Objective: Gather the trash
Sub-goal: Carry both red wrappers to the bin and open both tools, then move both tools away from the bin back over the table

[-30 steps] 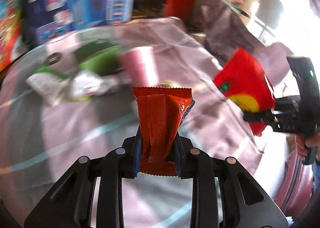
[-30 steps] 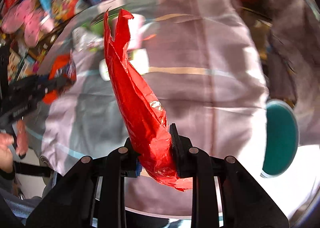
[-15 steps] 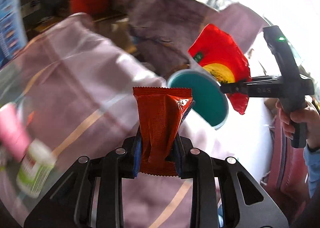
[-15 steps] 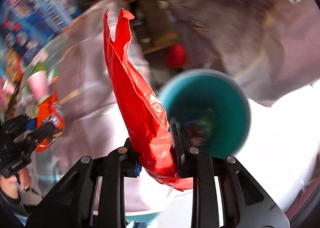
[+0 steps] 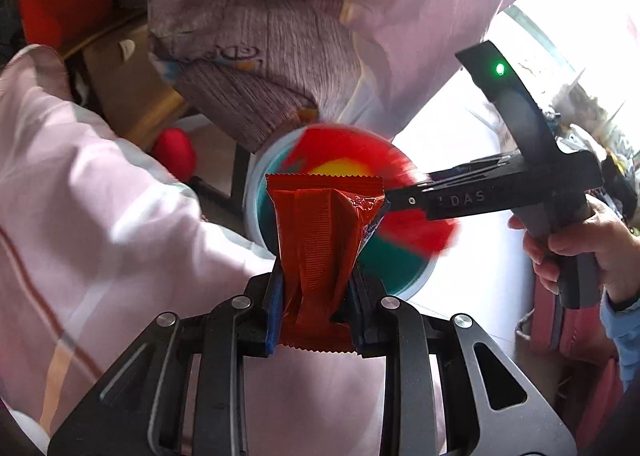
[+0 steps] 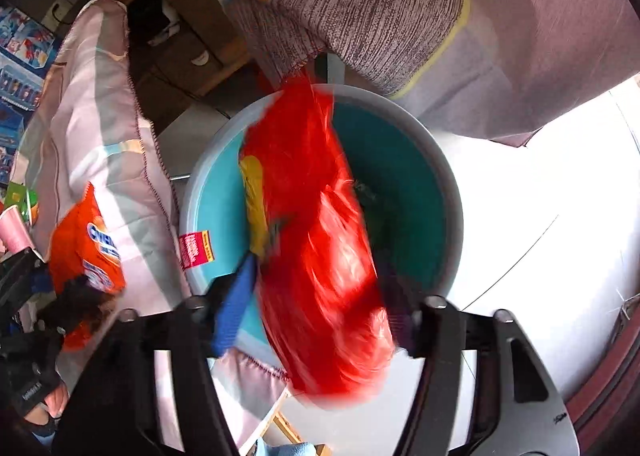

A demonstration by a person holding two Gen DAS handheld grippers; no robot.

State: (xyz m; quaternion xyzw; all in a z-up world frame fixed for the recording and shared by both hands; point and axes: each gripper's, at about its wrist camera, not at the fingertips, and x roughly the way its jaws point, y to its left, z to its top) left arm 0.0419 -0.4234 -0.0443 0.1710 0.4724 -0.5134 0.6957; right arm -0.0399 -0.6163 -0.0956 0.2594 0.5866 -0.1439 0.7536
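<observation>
My left gripper (image 5: 316,288) is shut on an orange snack wrapper (image 5: 320,240), held upright near the teal bin (image 5: 392,268). In the right wrist view the same wrapper (image 6: 86,244) shows at the left over the table. My right gripper (image 6: 316,308) has its fingers spread wide, and the red chip bag (image 6: 316,256) is blurred between them, over the open teal bin (image 6: 400,176). In the left wrist view the right gripper (image 5: 400,200) reaches over the bin with the red bag (image 5: 344,160) below its tip.
A pink cloth covers the table (image 5: 100,196) at the left. A pink cup (image 6: 14,232) and green trash (image 6: 18,196) lie on it. A grey-purple cloth (image 6: 360,0) drapes beyond the bin. Cardboard boxes (image 5: 128,96) and a red object (image 5: 174,152) lie on the floor.
Both grippers swung from the table to the teal bin. The right gripper's fingers have opened and the red chip bag is slipping loose over the bin. The left still grips the orange wrapper.
</observation>
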